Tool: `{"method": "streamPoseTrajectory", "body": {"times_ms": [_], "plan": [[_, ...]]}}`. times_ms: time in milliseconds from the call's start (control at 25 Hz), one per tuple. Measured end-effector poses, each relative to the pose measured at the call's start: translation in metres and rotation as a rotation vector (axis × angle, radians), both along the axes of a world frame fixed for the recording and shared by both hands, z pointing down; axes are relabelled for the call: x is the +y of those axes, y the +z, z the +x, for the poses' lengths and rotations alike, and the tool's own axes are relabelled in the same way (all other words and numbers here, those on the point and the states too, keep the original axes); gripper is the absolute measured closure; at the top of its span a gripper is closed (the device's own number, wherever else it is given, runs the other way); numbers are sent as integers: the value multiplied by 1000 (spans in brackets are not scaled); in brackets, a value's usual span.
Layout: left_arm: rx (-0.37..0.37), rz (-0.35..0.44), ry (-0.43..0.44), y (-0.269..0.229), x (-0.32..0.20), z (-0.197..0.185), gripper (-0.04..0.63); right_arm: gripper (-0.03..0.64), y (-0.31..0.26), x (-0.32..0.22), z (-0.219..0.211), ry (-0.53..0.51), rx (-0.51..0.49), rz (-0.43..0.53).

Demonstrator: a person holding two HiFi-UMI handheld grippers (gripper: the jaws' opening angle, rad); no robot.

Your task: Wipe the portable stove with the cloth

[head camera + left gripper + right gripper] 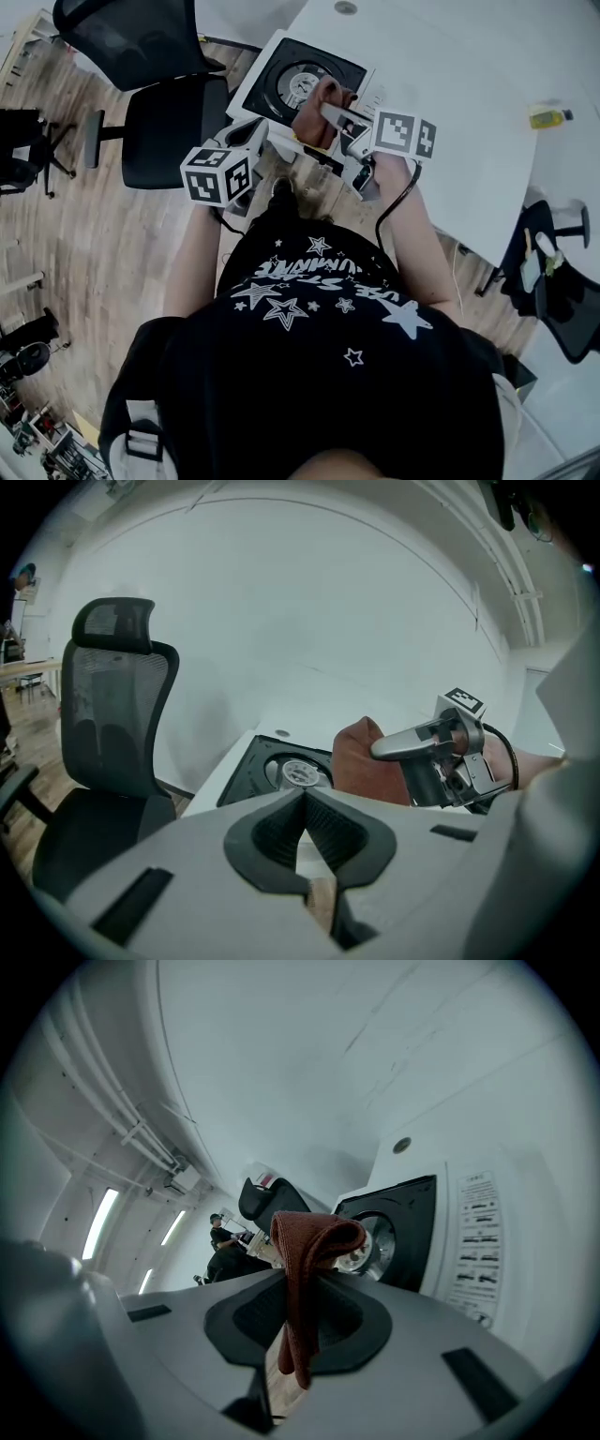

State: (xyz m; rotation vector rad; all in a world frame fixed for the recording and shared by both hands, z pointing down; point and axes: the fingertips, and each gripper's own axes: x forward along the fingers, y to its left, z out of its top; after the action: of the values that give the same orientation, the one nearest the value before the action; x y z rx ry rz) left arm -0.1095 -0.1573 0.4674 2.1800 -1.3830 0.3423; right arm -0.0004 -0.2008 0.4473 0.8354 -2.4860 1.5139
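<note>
The portable stove (298,80), white with a black top and a round burner, sits at the near corner of the white table (450,103). My right gripper (330,114) is shut on a brown cloth (314,120) and holds it over the stove's near edge. In the right gripper view the cloth (305,1269) hangs folded between the jaws, with the stove (405,1218) just behind it. My left gripper (255,133) hovers left of the cloth beside the stove, shut with nothing in it. The left gripper view shows the stove (272,766), cloth (361,759) and right gripper (441,752) ahead.
A black mesh office chair (159,103) stands left of the table over a wood floor. A small yellow bottle (548,116) lies far right on the table. Another dark chair (562,281) stands at the right. A person (220,1241) is far off in the room.
</note>
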Motion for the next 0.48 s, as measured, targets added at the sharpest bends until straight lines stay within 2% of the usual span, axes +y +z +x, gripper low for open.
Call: {"method": "streamPoseTrajectory", "body": {"times_ms": [280, 480], "plan": [[-10, -10, -71, 1, -5, -47, 588, 561, -1, -8, -77, -121, -1, 8], [-14, -23, -111, 5, -13, -83, 588, 561, 9, -19, -124, -170, -7, -7]]}}
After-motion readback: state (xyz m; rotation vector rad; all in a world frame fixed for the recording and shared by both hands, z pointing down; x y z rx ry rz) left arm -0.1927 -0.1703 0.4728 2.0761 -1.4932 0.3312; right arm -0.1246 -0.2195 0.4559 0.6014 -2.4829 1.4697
